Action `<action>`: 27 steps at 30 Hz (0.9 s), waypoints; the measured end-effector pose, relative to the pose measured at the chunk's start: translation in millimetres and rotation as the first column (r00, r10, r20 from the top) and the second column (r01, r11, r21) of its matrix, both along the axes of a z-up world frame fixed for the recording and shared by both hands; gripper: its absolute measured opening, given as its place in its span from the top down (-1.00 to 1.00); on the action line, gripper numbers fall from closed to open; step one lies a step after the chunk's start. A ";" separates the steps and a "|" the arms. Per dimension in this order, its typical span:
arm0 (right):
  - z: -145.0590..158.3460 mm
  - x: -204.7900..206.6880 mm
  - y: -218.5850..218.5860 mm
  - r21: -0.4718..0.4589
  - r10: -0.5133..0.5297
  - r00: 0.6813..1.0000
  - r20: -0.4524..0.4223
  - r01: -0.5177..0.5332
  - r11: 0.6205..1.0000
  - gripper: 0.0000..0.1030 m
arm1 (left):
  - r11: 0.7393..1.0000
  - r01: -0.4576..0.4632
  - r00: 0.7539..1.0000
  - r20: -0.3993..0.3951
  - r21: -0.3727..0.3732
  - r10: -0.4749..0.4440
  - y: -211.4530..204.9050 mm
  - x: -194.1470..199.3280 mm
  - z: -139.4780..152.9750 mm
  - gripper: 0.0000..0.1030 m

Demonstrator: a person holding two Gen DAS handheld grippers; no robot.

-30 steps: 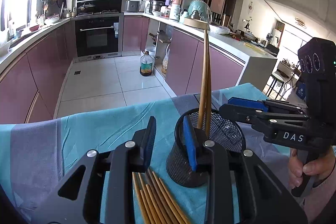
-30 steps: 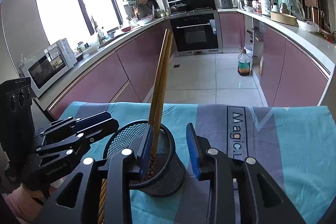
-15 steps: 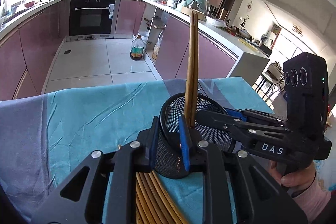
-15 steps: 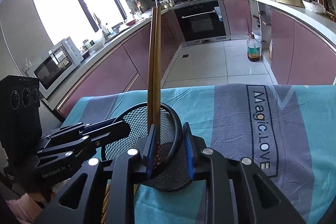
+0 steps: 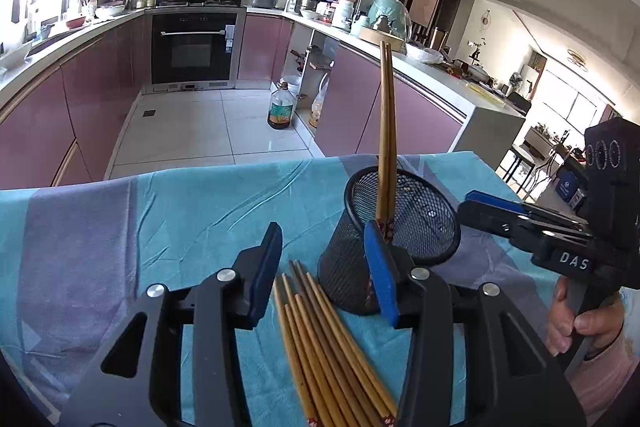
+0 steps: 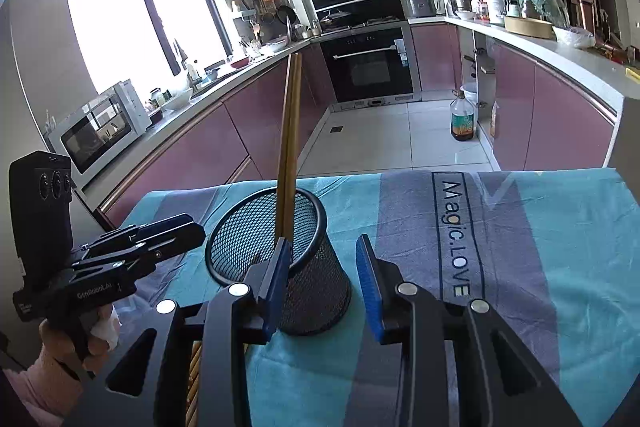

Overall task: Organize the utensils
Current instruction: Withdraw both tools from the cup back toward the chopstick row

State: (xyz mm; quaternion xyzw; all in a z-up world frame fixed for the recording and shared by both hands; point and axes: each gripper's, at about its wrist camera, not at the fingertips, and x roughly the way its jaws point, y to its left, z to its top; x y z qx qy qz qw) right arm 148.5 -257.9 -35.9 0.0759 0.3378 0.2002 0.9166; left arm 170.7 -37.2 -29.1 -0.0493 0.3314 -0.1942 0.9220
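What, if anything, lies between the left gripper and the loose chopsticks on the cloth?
Nothing visible does. The loose chopsticks lie bare on the cloth straight below the left gripper, whose jaws are opening with nothing between them. The mesh holder stands just to their right, beside the path.

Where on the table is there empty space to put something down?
Lots of bare cloth lies to the right of the mesh cup, around the printed words. More lies to the left of the loose chopsticks, on the grey stripe. It is crowded by the cup, where both grippers, left and right, are opening.
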 end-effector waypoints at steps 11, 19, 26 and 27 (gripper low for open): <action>-52.4 -36.7 58.6 0.032 0.223 0.956 -0.189 -0.221 0.975 0.36 | 0.999 0.039 0.983 -0.176 -0.027 -0.043 32.5 -52.3 -55.9 0.16; -70.9 -39.1 87.7 -0.005 0.235 0.941 -0.243 -0.243 0.970 0.50 | 0.996 0.077 0.961 -0.263 -0.043 -0.086 28.2 -70.5 -81.1 0.33; -74.5 -45.4 92.8 -0.033 0.231 0.944 -0.235 -0.245 0.969 0.66 | 0.994 0.092 0.946 -0.307 -0.057 -0.105 27.2 -78.5 -90.8 0.60; -74.3 -46.1 94.2 -0.035 0.235 0.943 -0.234 -0.250 0.968 0.66 | 0.994 0.097 0.945 -0.310 -0.053 -0.109 26.7 -80.6 -90.8 0.61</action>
